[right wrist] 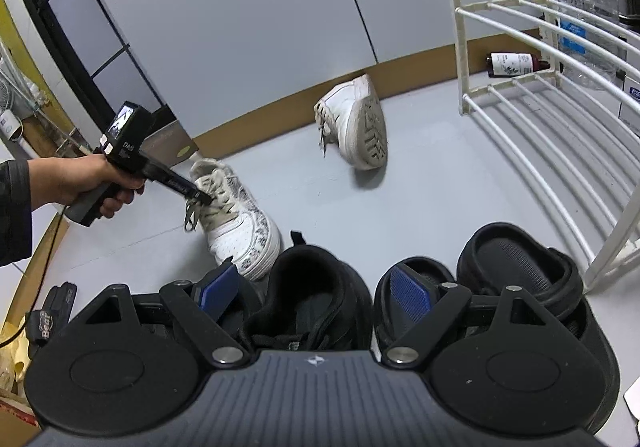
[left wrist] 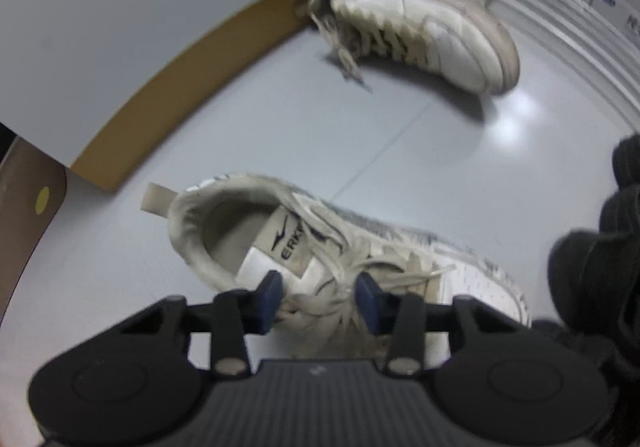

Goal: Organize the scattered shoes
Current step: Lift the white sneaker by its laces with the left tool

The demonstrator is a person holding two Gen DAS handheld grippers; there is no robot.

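- Here the left hand-held gripper (left wrist: 318, 299) points steeply down at the printed white sneaker (left wrist: 340, 247), its blue pads (left wrist: 270, 297) narrowed about the laces and tongue just ahead of the shoe's opening. From the left wrist view I cannot tell whether the pads already press the laces or only flank them; the gap between them is small.
- The sneaker stands upright on its sole, directly below this gripper. In the right wrist view its long axis runs from the heel near the wall to the toe pointing towards the black shoes. The person's left hand (right wrist: 86, 187) is plainly the nearer one.
- The right hand-held gripper (right wrist: 316, 293) has its jaws spread wide and holds nothing; it hangs over a black lace-up sneaker (right wrist: 316, 287), with a black clog (right wrist: 520, 267) just beside that to the right.
- A second white sneaker (right wrist: 356, 123) lies tipped on its side against the brown skirting board, sole facing the right wrist camera, well apart from both grippers.
- The floor (left wrist: 400, 135) is smooth, pale grey and slightly glossy, so I judge that a shoe would slide if nudged.
- A white wire shoe rack (right wrist: 540, 119) stands at the right, its lower tier bare, and is probably where the shoes belong. Pale wall panels sit behind, and a dark bottle (right wrist: 514, 65) lies by the skirting.
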